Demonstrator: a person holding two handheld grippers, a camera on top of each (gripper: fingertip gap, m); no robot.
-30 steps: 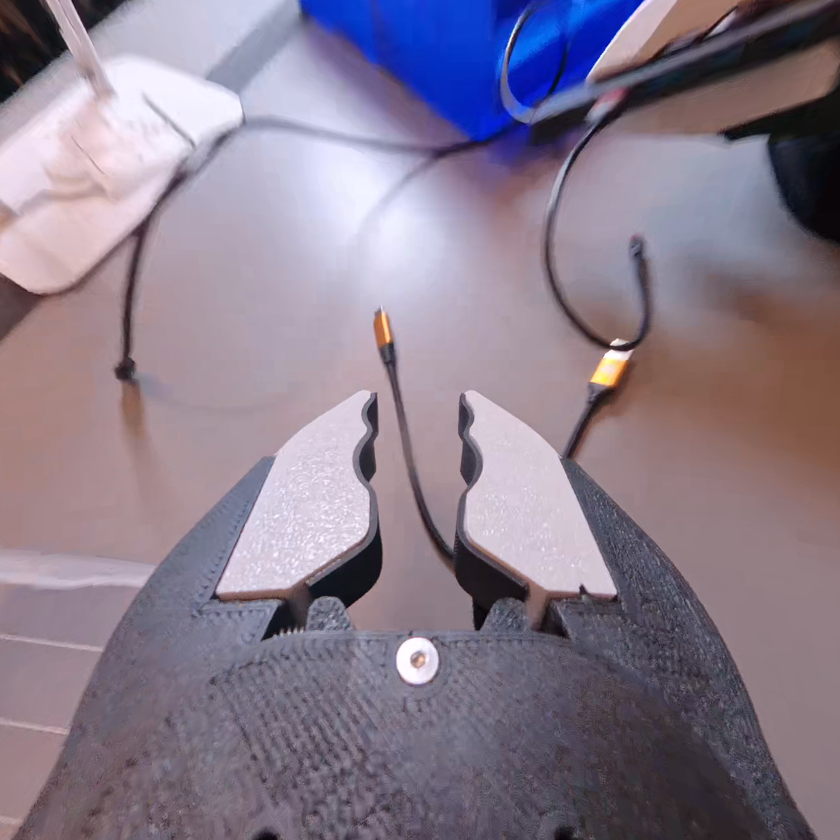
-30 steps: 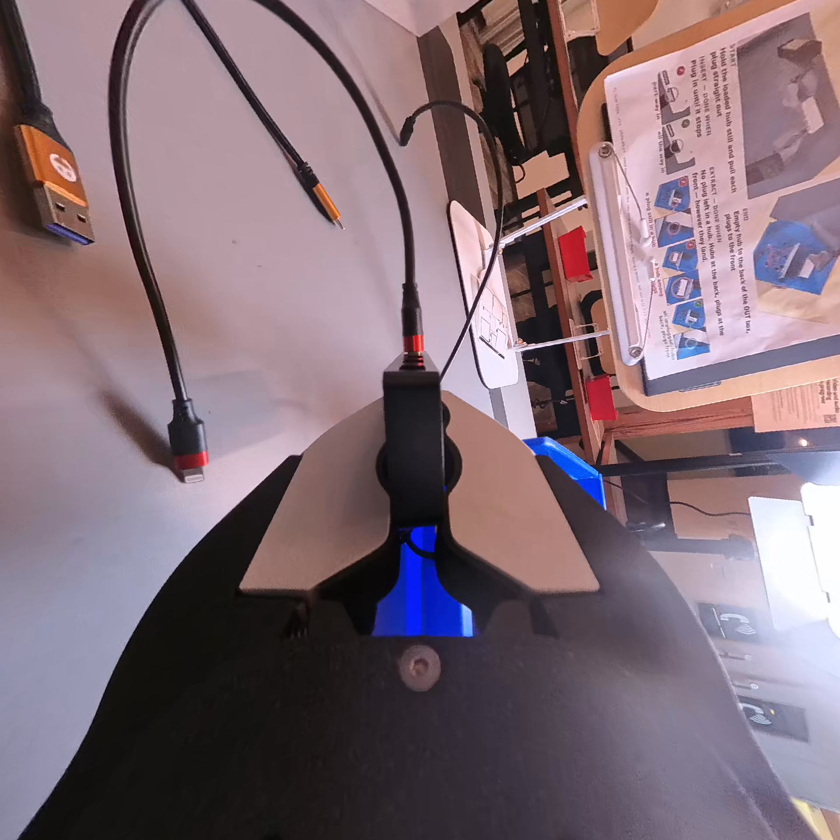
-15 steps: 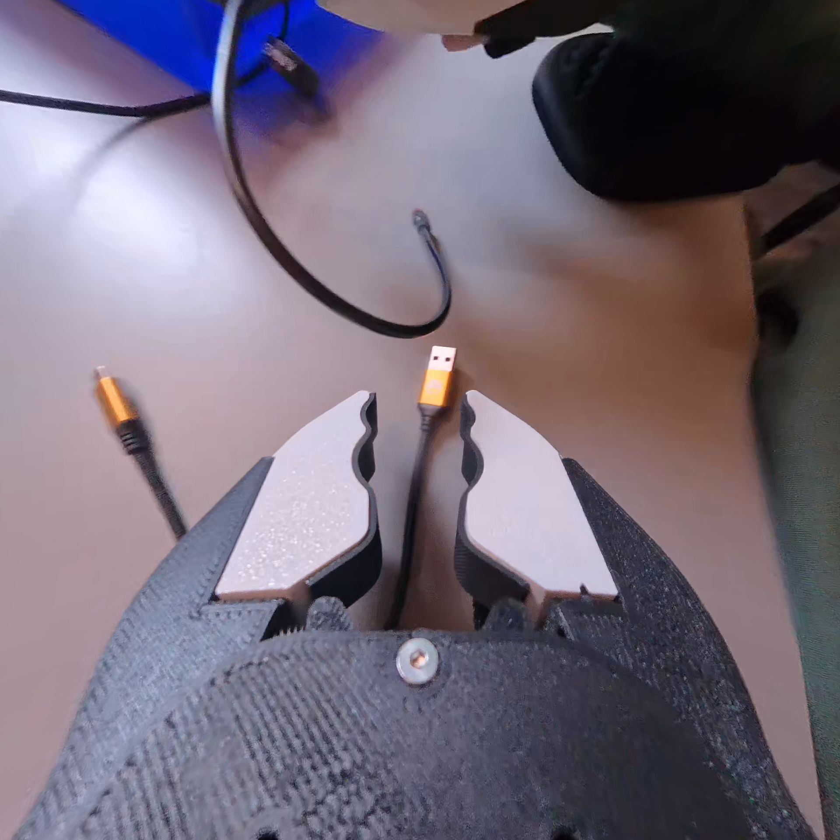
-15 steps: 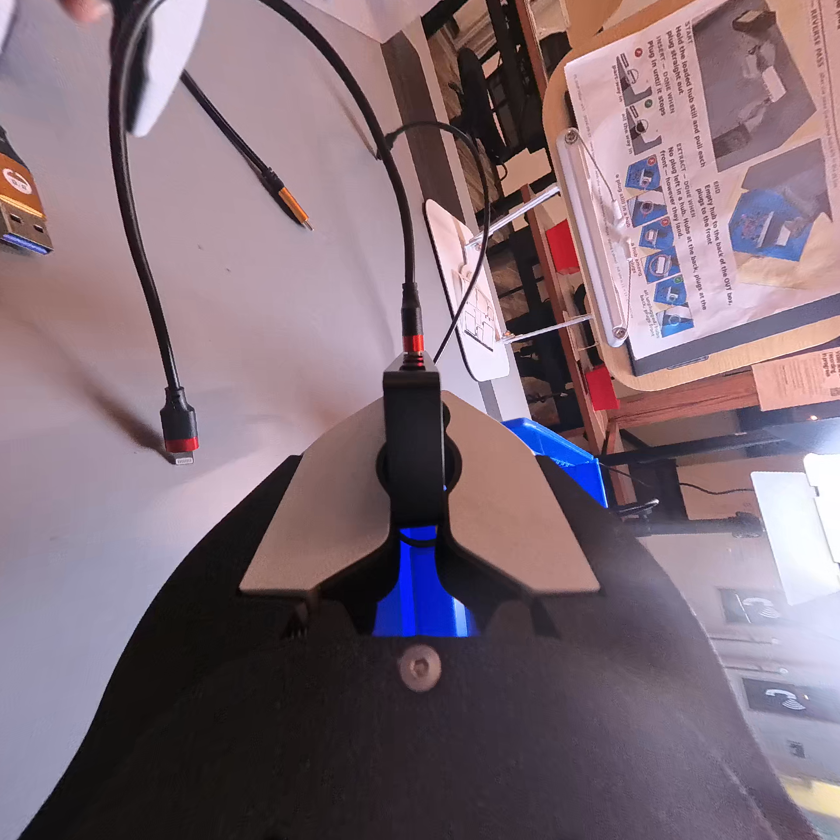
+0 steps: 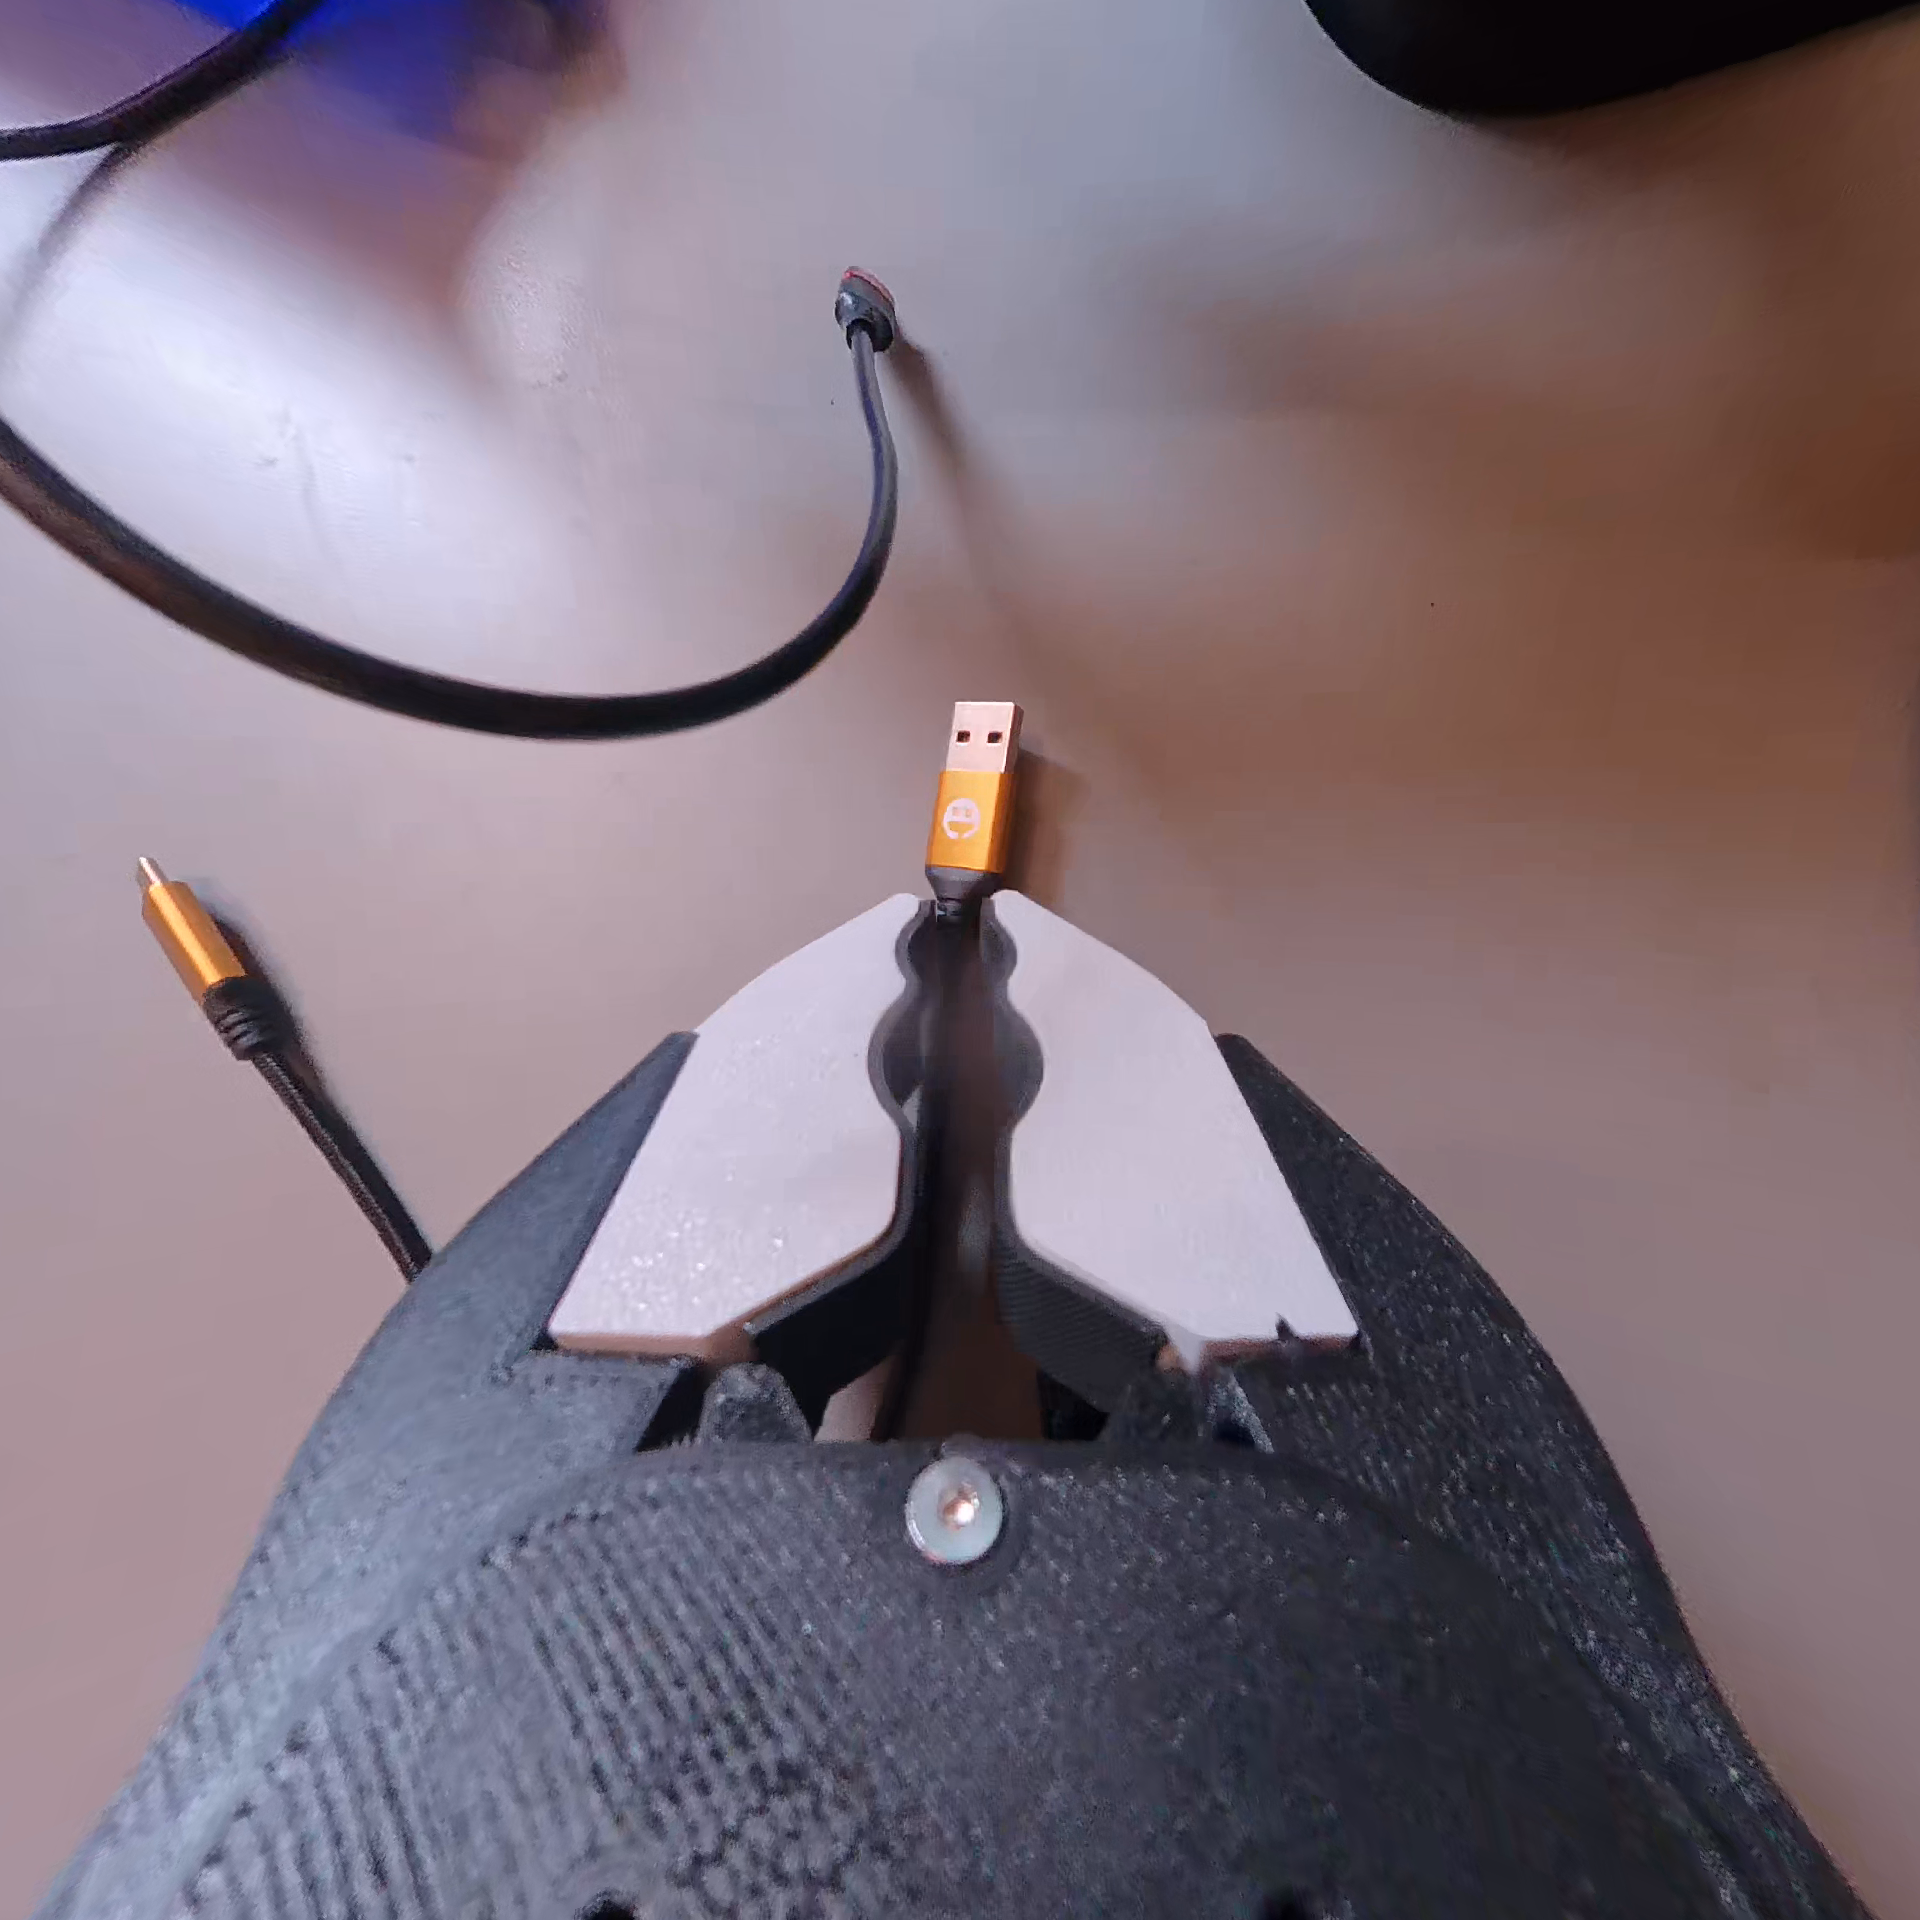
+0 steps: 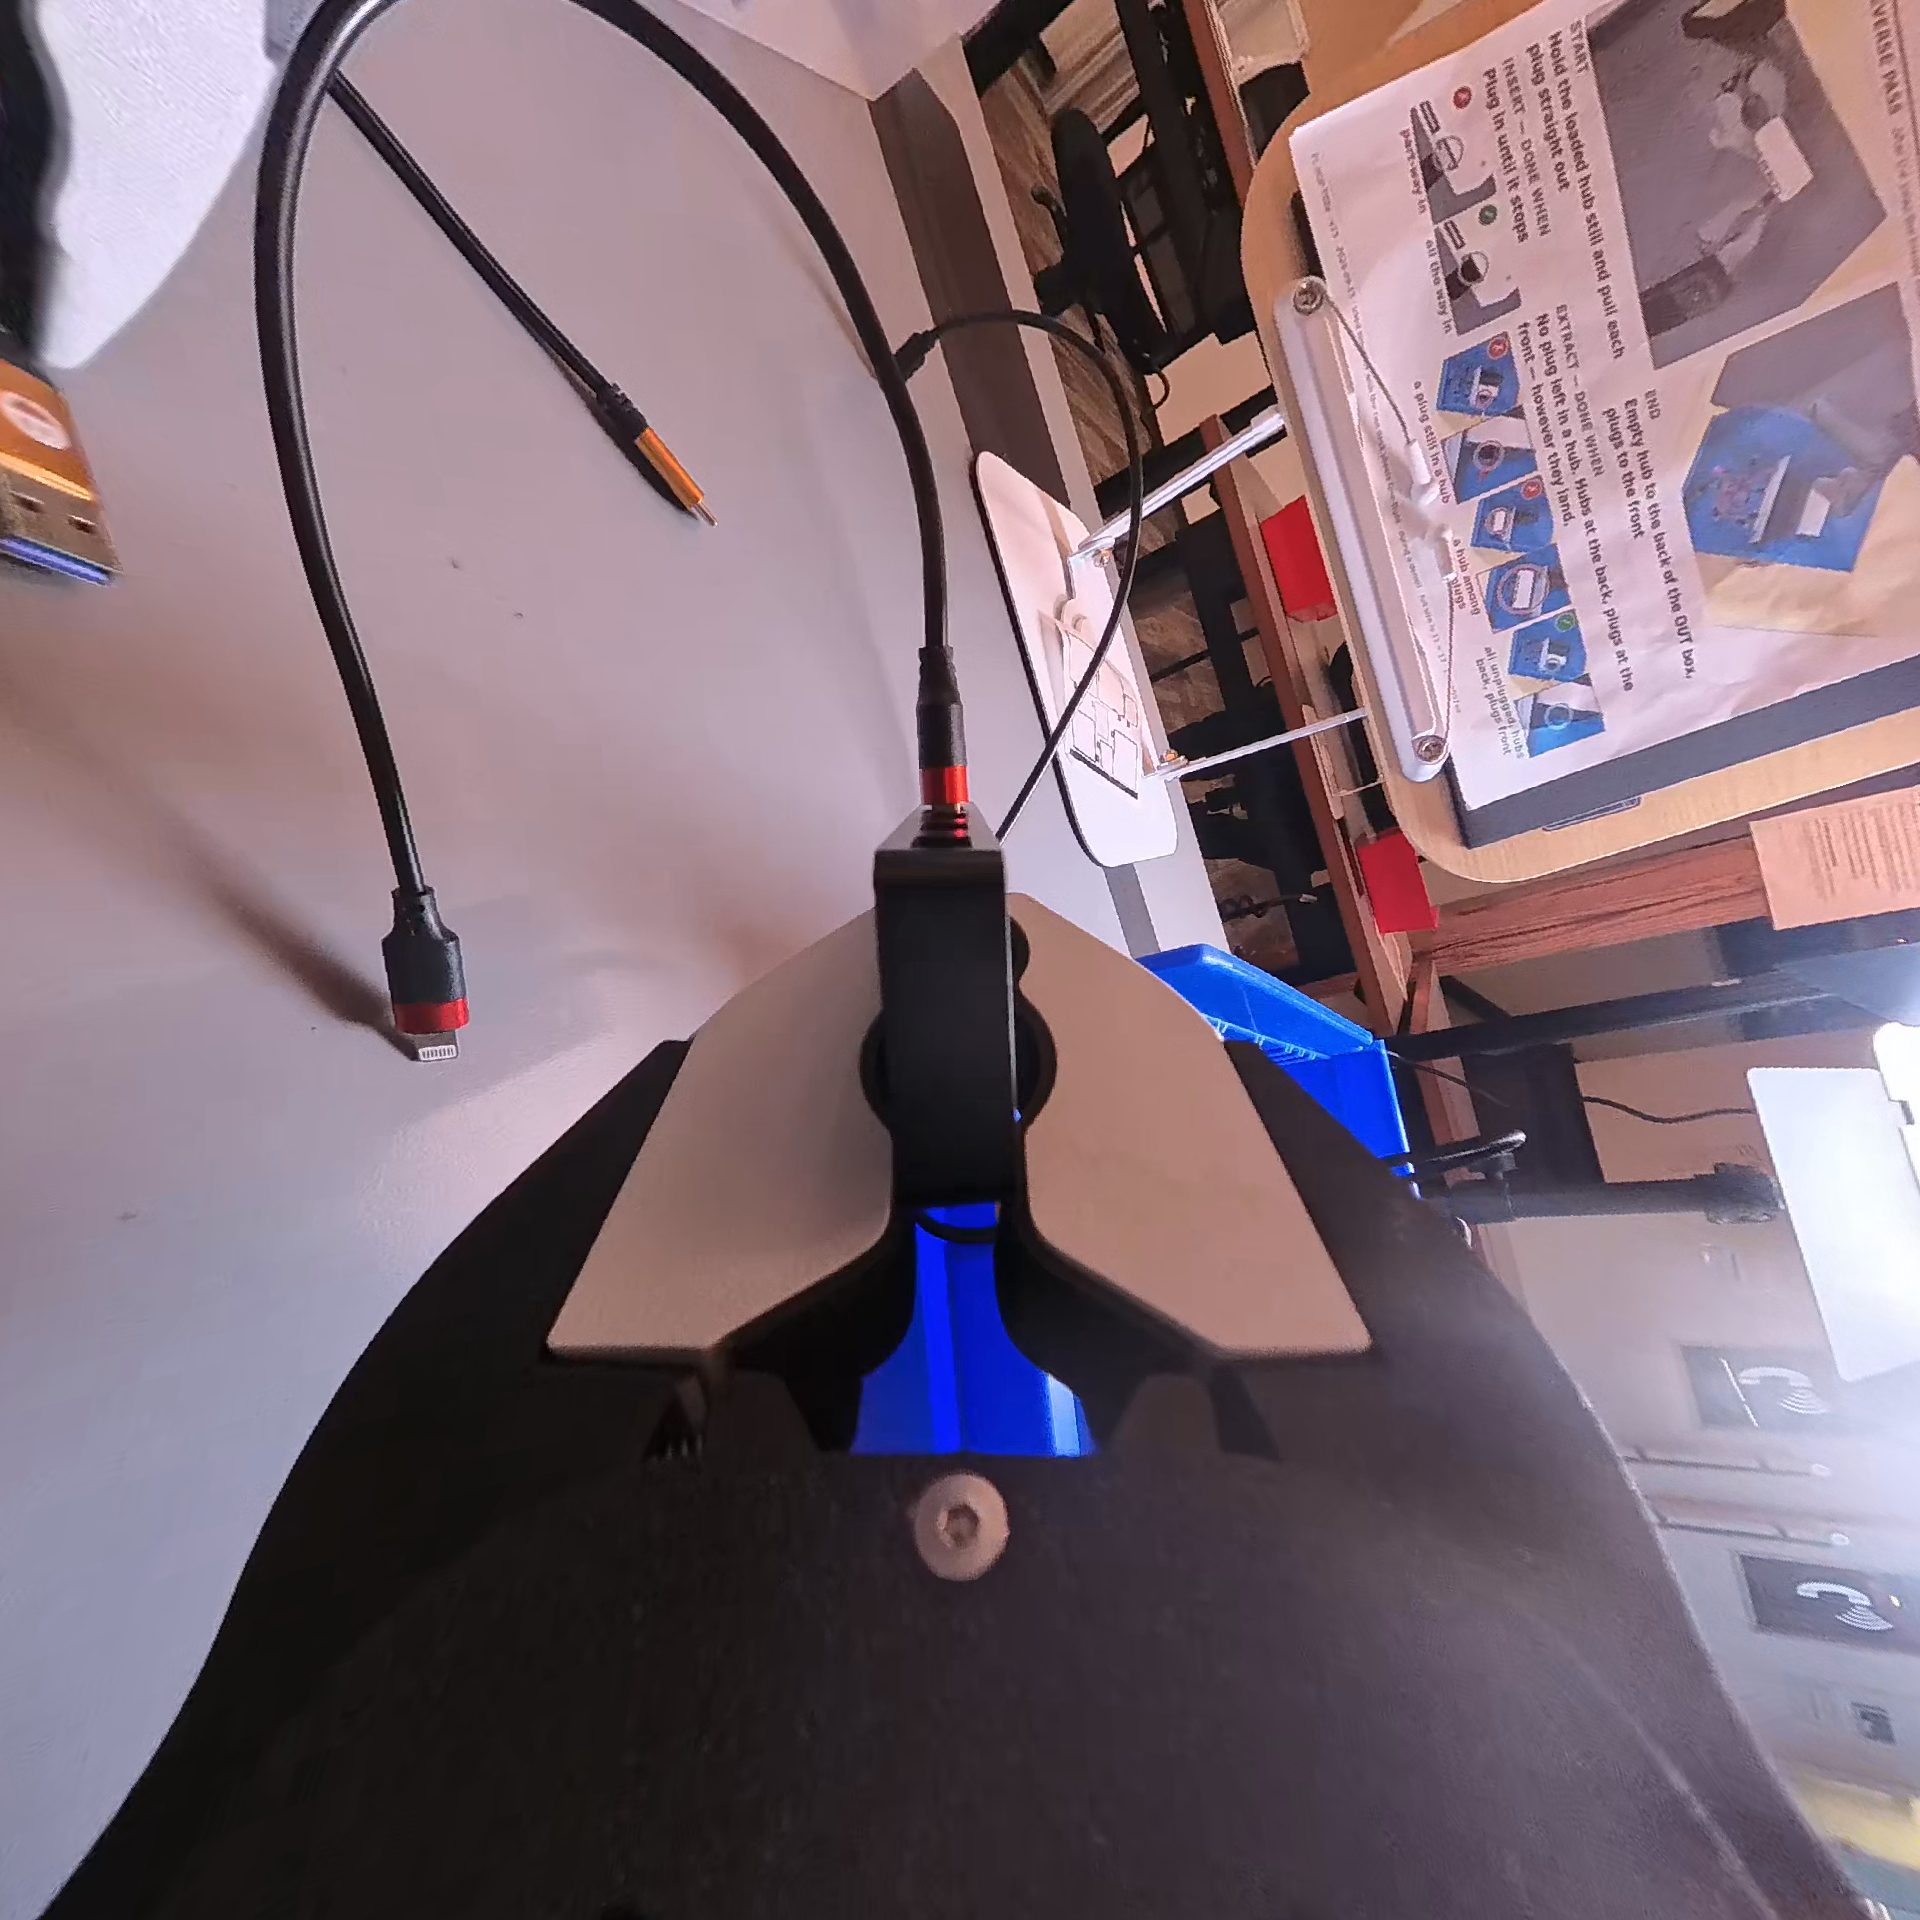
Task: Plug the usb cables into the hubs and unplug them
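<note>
In the left wrist view my left gripper (image 5: 956, 906) is shut on the black cable just behind an orange USB-A plug (image 5: 972, 798), which points away from me over the table. The same cable's small orange plug (image 5: 187, 935) lies at the left. In the right wrist view my right gripper (image 6: 943, 914) is shut on a black hub (image 6: 943, 1029), held on edge. A black cable with a red-ringed plug (image 6: 941, 740) is plugged into the hub's far end. That cable's other red-tipped plug (image 6: 424, 987) rests on the table at the left. The orange USB-A plug (image 6: 47, 488) shows at the left edge.
A blue bin (image 6: 1288, 1029) stands beyond the hub. A white stand base (image 6: 1081, 665) sits at the table's far edge. A clipboard with an instruction sheet (image 6: 1621, 395) stands past the table. A dark rounded object (image 5: 1621, 52) fills the left view's top right corner. My right fingertips sit around 15 cm from my left ones. Both grippers' tips are roughly 20 cm from the dark rounded object (image 5: 1621, 52).
My left gripper moved right from the small orange plug to the USB-A plug's cable, then closed on it. The right gripper kept its hold on the hub.
</note>
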